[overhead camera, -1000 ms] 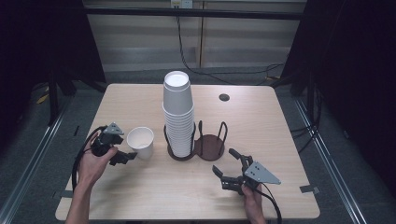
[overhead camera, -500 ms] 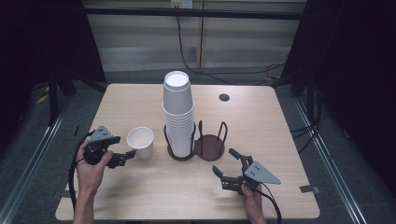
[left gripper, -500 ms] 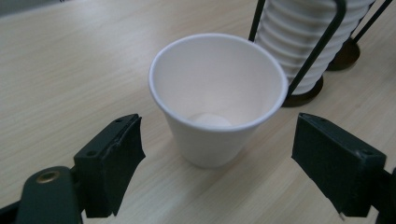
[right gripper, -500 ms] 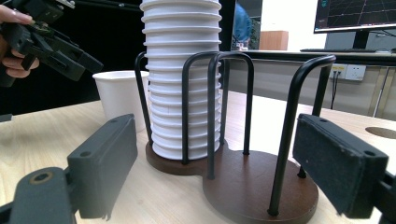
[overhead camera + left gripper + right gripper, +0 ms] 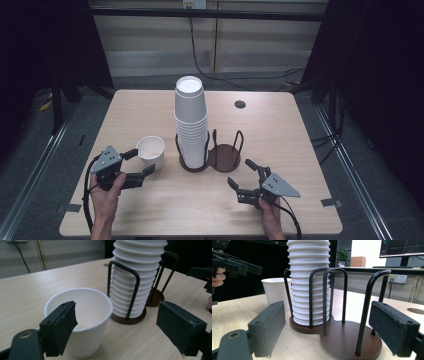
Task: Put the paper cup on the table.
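Note:
A single white paper cup [image 5: 150,150] stands upright on the wooden table [image 5: 280,135], left of a tall stack of white cups [image 5: 190,120]. The stack sits in the left ring of a black wire holder with brown bases [image 5: 225,157]; the right ring holds nothing. My left gripper [image 5: 142,161] is open just in front of the single cup [image 5: 82,322], its jaws wide and not pressing on it. My right gripper [image 5: 239,172] is open near the table's front right, pointing at the holder [image 5: 352,340] and the stack [image 5: 308,285].
A small dark round hole [image 5: 240,104] lies in the table top at the back right. Tape marks [image 5: 330,202] sit near the front corners. Dark floor and metal rails surround the table. Bare wood lies between the two hands.
My left hand has drawn back from the single cup toward the table's front. The cup stays where it stood. The right gripper has kept still.

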The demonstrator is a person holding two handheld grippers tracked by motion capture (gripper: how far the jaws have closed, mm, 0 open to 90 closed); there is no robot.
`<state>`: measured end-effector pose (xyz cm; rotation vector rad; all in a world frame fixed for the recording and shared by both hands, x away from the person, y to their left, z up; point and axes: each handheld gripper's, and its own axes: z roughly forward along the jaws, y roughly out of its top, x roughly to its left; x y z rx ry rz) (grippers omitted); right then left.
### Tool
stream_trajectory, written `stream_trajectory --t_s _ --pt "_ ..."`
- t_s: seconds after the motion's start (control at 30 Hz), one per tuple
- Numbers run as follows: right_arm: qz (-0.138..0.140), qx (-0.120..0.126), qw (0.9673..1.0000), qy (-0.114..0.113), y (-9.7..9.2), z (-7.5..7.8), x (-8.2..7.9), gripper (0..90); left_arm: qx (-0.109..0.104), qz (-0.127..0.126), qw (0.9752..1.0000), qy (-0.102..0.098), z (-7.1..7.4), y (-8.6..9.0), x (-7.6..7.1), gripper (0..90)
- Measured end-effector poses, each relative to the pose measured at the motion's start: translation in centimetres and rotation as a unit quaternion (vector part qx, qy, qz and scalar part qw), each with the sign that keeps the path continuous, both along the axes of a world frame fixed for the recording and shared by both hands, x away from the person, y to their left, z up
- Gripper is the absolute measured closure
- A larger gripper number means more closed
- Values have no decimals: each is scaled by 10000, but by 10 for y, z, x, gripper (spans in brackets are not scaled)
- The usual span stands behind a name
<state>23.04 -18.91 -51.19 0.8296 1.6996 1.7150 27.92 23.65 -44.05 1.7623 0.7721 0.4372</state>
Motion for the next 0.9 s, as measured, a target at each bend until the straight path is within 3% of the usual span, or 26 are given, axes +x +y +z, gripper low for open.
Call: stream_trajectory --t_s 0.2,0.33,0.37,0.57,0.6,0.73,0.8,0.83,0.9 --pt "-2 0 10000 1 0 0 0 131 -72 -26 9995 -298 -11 -14 -13 160" --pt "-2 0 10000 0 0 0 0 131 -238 -120 9990 -349 -20 -25 -19 160" --pt "-7 1 10000 -1 0 0 0 131 -164 -169 9991 -364 -23 -27 -20 161" --pt "-7 3 10000 2 0 0 0 131 -296 -178 9985 -415 -38 -42 -26 158" --pt "-6 3 10000 3 0 0 0 131 -411 -134 9983 -383 -40 -46 -29 158" --pt "-7 1 10000 2 0 0 0 131 -402 -222 9978 -477 -51 -59 -34 156" --pt "-7 2 10000 3 0 0 0 132 -630 -246 9966 -468 -56 -67 -36 155" --pt "-7 2 10000 3 0 0 0 131 -588 -196 9970 -472 -59 -70 -37 155" --pt "1 -5 10000 -7 0 0 0 131 -696 -178 9961 -518 -65 -78 -40 155"
